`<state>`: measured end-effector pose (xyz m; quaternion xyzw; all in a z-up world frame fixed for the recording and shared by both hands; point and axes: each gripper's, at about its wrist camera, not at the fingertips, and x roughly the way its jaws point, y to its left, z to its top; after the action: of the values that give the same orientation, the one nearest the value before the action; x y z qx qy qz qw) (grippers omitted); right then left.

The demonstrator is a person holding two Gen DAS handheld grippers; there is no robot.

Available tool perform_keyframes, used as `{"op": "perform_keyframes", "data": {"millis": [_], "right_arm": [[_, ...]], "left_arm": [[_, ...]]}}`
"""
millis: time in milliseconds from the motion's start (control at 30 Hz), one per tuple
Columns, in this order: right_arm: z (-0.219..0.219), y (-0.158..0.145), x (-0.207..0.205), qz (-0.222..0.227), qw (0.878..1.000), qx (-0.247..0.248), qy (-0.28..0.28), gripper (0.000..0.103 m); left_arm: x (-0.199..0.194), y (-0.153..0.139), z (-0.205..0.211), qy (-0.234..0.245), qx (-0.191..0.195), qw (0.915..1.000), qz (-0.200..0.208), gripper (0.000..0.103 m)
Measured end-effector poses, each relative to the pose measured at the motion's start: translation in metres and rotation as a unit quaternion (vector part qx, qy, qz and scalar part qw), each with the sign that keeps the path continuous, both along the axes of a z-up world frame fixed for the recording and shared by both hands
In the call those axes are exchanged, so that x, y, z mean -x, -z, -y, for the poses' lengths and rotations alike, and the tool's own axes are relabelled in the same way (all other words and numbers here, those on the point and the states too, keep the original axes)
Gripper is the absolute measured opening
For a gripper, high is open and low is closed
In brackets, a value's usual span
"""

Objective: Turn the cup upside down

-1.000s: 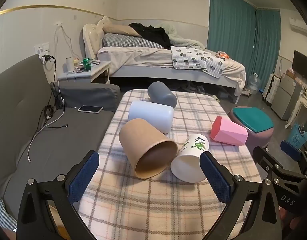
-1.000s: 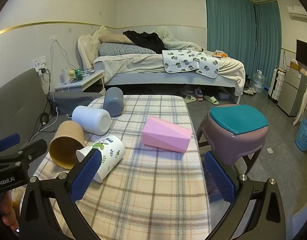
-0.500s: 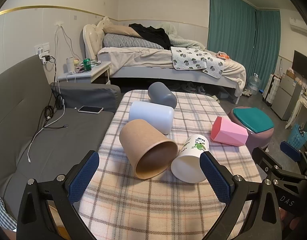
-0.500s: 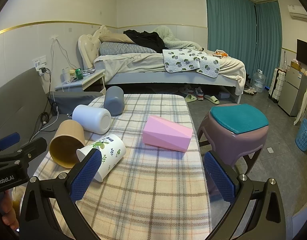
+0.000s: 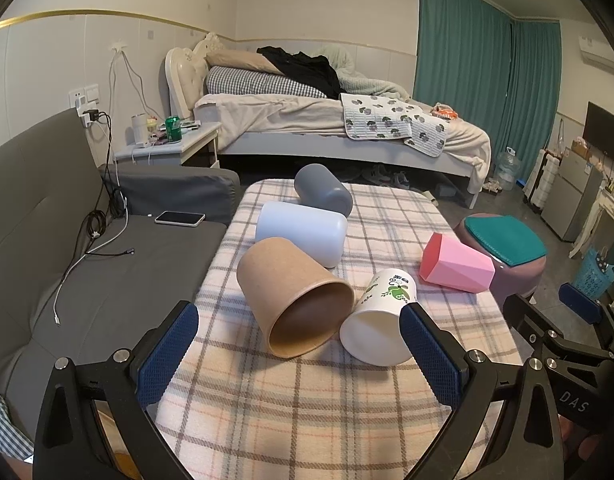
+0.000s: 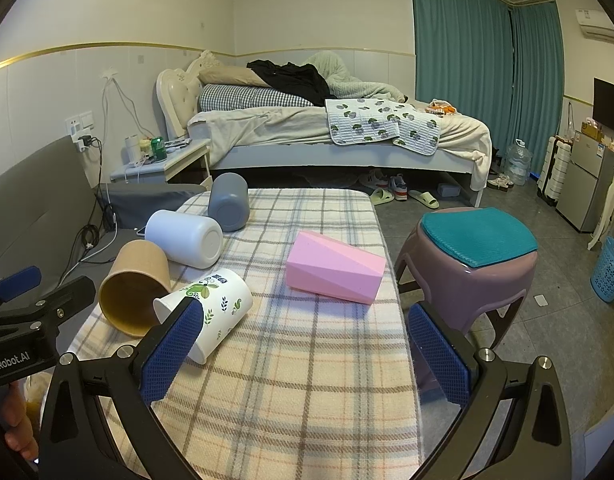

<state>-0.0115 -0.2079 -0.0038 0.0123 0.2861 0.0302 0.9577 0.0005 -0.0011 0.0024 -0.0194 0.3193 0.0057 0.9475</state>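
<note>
Several cups lie on their sides on a plaid-covered table [image 5: 307, 408]. A brown paper cup [image 5: 295, 296] [image 6: 133, 286] has its mouth toward me. A white cup with green print [image 5: 381, 320] [image 6: 211, 312] touches it. Behind lie a pale blue cup [image 5: 303, 232] [image 6: 185, 238], a grey cup [image 5: 323, 190] [image 6: 228, 202] and a pink faceted cup [image 5: 457, 266] [image 6: 335, 266]. My left gripper [image 5: 299, 354] is open and empty, just in front of the brown and white cups. My right gripper [image 6: 307, 350] is open and empty over the table's near right part.
A grey sofa [image 5: 67, 248] with a phone [image 5: 180, 218] and cables runs along the table's left side. A purple stool with a teal cushion [image 6: 475, 256] stands right of the table. A bed [image 6: 327, 132] and a nightstand [image 6: 163, 164] are behind.
</note>
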Motion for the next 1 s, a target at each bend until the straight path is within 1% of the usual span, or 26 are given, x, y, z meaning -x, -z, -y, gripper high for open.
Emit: {"op": "perform_keyframes", "data": {"millis": [1000], "right_arm": [[-0.0007, 0.005, -0.0012, -0.005, 1.0, 0.0, -0.004, 0.103]], "left_arm": [[-0.0008, 0.0067, 0.0027, 0.0, 0.001, 1.0, -0.002, 0.103]]}}
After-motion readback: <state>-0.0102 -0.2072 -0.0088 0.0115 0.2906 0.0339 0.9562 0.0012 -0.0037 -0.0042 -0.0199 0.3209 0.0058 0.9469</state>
